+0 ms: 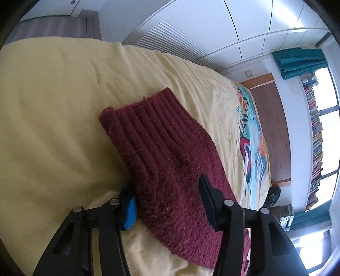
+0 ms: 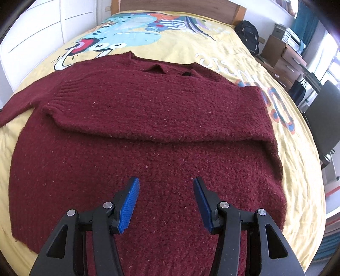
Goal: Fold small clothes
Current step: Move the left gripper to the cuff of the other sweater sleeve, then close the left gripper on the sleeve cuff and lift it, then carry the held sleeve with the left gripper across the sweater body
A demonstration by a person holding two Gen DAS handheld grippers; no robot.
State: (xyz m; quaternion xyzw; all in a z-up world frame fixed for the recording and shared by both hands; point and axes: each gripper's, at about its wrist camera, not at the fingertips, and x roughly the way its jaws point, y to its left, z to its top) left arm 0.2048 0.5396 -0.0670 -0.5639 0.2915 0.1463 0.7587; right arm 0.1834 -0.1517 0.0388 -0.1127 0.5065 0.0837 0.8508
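On the bed point(image 2: 191, 44), over a yellow cover with a cartoon print, a dark red knitted sweater point(image 2: 148, 118) lies flat, neckline toward the wooden headboard point(image 2: 176, 5). Right sleeve folded across the chest; the other sleeve point(image 1: 161, 148) runs out sideways onto bare yellow cover, ribbed cuff at its far end. Left gripper point(image 1: 167, 201): jaws straddle this sleeve near its wider part, one finger at the sleeve's edge against the cover, the other over the knit; whether the pads press the fabric cannot be told. Right gripper point(image 2: 166, 203): above the lower body of the sweater, jaws apart, nothing between them, blue pads point(image 2: 129, 203) clear of the knit. Beside the bed: black backpack point(image 2: 247, 35), cardboard boxes point(image 2: 276, 49).
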